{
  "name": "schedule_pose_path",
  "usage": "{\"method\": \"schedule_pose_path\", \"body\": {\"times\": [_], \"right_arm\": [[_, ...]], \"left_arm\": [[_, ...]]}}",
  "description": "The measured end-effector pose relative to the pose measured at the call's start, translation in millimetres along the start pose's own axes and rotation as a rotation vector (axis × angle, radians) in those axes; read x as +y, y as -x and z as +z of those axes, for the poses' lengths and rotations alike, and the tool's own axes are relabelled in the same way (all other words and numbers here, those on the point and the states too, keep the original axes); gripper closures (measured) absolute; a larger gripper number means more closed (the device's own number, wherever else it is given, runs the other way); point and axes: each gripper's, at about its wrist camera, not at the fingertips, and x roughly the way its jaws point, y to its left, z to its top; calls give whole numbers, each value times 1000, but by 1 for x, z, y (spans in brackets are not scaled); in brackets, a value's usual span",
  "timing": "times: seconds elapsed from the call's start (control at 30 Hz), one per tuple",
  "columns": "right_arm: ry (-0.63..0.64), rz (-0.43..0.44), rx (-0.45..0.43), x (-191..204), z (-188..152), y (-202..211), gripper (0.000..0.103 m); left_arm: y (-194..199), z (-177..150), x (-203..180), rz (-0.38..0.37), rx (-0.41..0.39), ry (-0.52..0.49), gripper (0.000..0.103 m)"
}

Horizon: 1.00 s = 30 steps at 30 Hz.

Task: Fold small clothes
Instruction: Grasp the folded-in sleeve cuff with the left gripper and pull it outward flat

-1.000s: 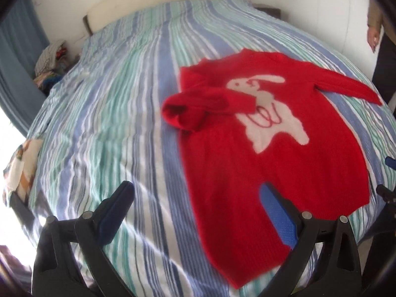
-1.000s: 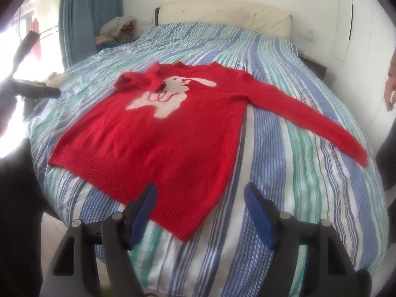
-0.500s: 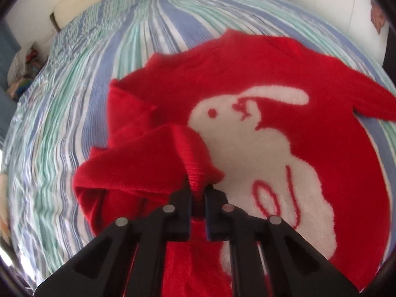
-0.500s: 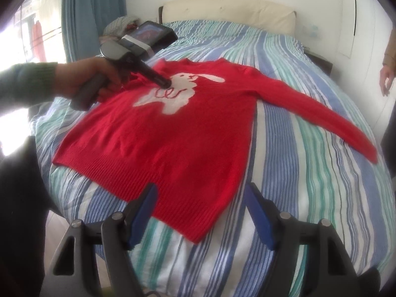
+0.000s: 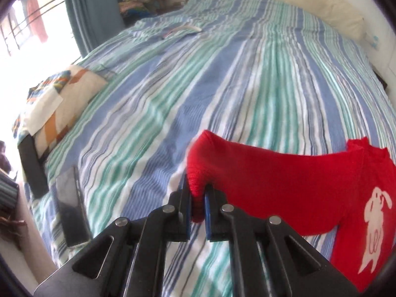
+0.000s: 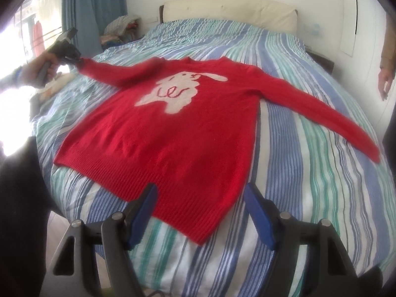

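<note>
Sleeve drawn out flat before the fold

A striped bed is seen spread with the red sweater, which lies face up at its middle, rabbit motif showing and hem toward the bed's foot. The sleeve on the window side of the bed is held by its cuff in the left gripper, whose jaws are clamped tight on the knit; the right gripper is held wide apart and empty over the hem. The spreading step is judged under way; next, folding the sleeve across the body is called for.
</note>
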Motion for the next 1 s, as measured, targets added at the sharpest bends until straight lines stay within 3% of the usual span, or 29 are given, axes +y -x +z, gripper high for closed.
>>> {"method": "schedule_pose_path", "body": {"times": [0.07,0.23,0.6,0.7,0.77,0.8,1.0], "right_arm": [[13,-7,2,4,-1,1,32],[62,-12,9,13,-2,0,32],[83,-30,16,18,-3,-1,32],[86,-36,35,17,-3,-3,32],[84,-32,53,17,-1,-6,32],[82,-30,60,17,0,-8,32],[76,-50,71,26,5,-6,32]], "left_arm": [[-9,-15,23,-8,28,85,97],[-34,-36,56,37,76,149,97],[-70,-58,59,76,124,154,95],[-67,-59,63,104,104,161,70],[-60,-61,70,138,88,185,24],[-55,-64,74,145,74,201,20],[-3,-83,72,32,-21,211,19]]}}
